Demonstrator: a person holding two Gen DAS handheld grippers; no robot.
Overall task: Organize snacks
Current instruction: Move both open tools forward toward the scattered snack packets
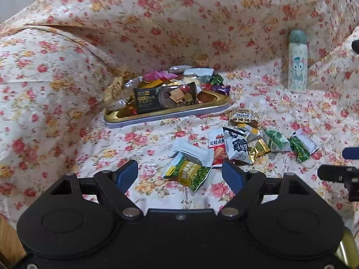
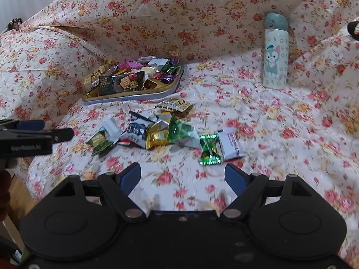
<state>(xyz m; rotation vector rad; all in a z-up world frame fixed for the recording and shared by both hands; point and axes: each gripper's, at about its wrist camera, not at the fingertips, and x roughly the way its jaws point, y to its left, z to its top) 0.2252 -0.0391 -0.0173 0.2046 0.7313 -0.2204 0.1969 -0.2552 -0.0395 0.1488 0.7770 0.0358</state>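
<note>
A gold tray [image 1: 170, 114] [image 2: 132, 96] heaped with wrapped snacks sits on the floral cloth. Several loose snack packets lie in front of it. My left gripper [image 1: 180, 176] is open and empty, with a green-yellow packet [image 1: 188, 173] and a white packet [image 1: 195, 152] lying between its fingers. My right gripper [image 2: 182, 178] is open and empty, just short of a green candy [image 2: 209, 149] and a white sachet [image 2: 232, 144]. A blue-white packet [image 1: 236, 146] [image 2: 136, 131] and a gold one [image 2: 157, 136] lie in the pile.
A white cartoon-cat bottle [image 1: 297, 62] [image 2: 275, 51] stands at the back right. The floral cloth [image 2: 291, 123] rises in folds behind and to the left. The left gripper shows at the left edge of the right wrist view [image 2: 33, 137].
</note>
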